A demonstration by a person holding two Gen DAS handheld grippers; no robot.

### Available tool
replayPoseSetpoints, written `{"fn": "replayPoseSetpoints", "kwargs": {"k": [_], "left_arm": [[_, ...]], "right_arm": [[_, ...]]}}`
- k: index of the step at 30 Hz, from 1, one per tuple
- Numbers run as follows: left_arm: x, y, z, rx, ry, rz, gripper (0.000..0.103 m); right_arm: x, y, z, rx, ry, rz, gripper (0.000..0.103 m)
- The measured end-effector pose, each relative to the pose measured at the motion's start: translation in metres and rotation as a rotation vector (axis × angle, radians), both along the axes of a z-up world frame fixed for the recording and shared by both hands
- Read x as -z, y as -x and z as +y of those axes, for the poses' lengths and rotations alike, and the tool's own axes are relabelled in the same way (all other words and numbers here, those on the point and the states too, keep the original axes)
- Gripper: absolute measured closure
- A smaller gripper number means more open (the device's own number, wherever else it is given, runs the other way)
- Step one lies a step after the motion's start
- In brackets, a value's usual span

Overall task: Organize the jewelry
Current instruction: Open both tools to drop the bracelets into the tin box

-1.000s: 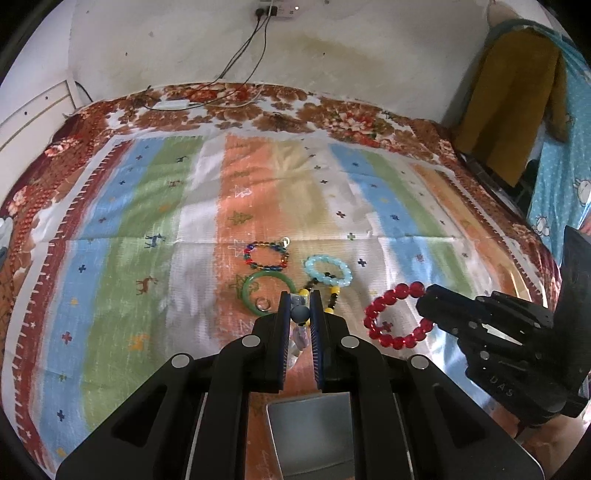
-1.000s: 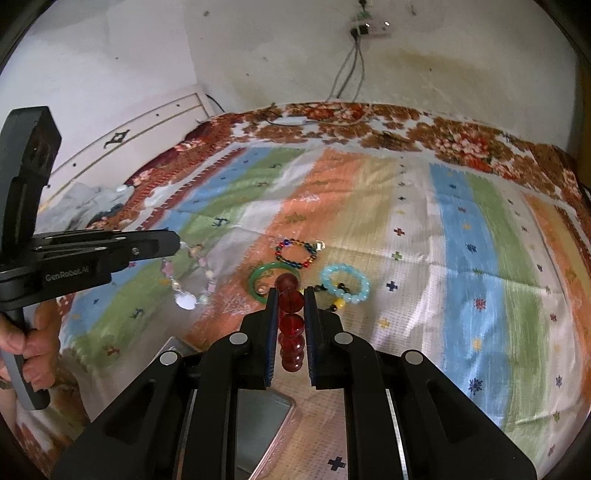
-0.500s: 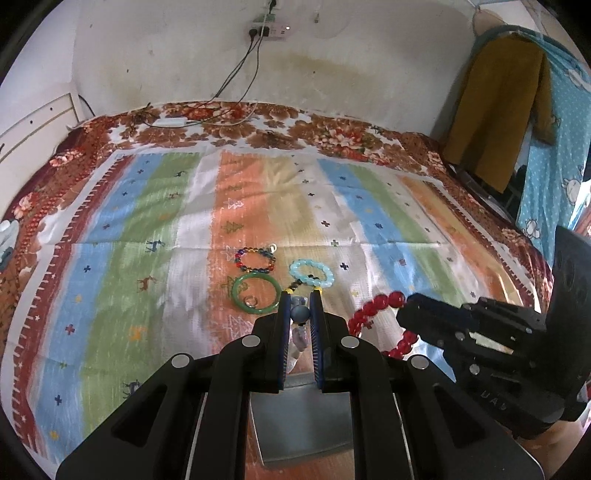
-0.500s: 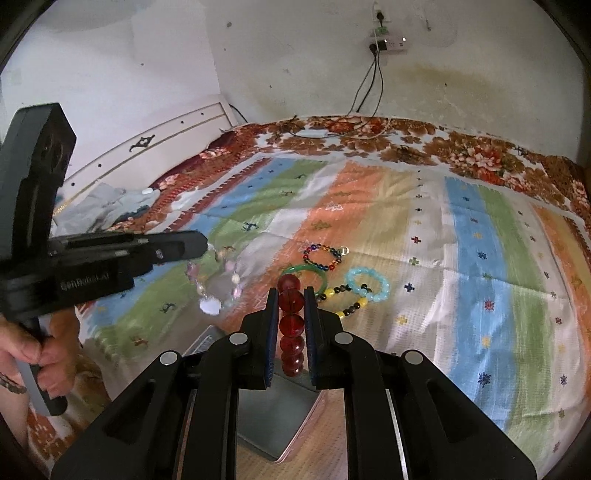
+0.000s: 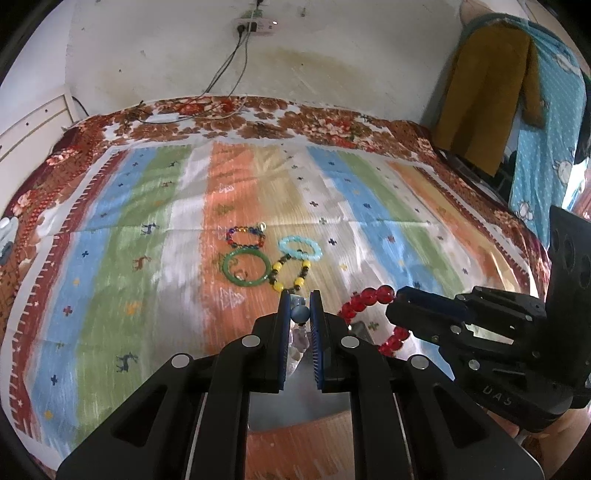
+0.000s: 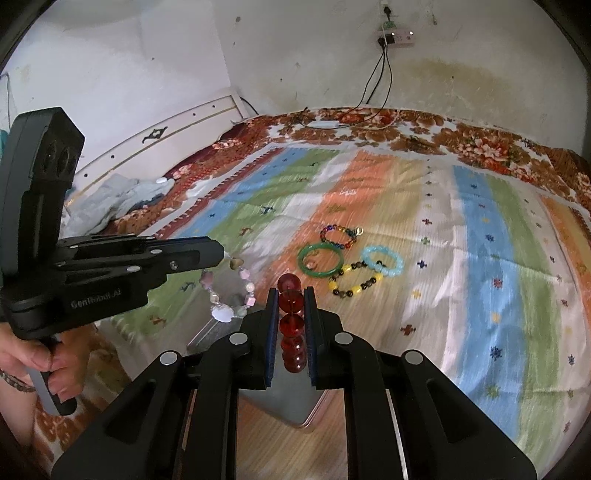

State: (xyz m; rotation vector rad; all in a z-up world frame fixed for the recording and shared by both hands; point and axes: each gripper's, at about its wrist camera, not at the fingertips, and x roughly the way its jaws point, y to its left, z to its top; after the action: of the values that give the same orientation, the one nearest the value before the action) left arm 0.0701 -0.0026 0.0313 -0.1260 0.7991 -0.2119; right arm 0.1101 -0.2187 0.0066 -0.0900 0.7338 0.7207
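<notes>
On the bed, left view: left gripper (image 5: pixel 300 313) pinches pastel bracelet (image 5: pixel 300 314); loop hidden.
Right view: loop (image 6: pixel 229 291) hangs at 9 o'clock; right gripper (image 6: pixel 291 306) clamps red bracelet (image 6: pixel 291 301).

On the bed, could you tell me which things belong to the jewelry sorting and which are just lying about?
Part of the job:
- red bead bracelet, in the right gripper
- pastel stone bracelet, in the left gripper
- green bangle
- multicolour bead bracelet
- light blue bracelet
- yellow-and-black bracelet
- metal tin

Just lying about:
- power strip
- hanging clothes
- crumpled cloth
</notes>
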Motion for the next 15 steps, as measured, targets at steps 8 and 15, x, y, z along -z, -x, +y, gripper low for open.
{"fn": "replayPoseSetpoints", "kwargs": {"k": [8,15], "left_arm": [[0.008,0.008,-0.002,-0.012,-0.013,0.014,0.093],[0.017,0.009,-0.001,-0.042,-0.022,0.045,0.086]], "right_arm": [[0.009,0.009,-0.004,0.004,0.002,0.026,0.089],[0.014,0.007,-0.010,0.013,-0.029,0.074,0.084]]}}
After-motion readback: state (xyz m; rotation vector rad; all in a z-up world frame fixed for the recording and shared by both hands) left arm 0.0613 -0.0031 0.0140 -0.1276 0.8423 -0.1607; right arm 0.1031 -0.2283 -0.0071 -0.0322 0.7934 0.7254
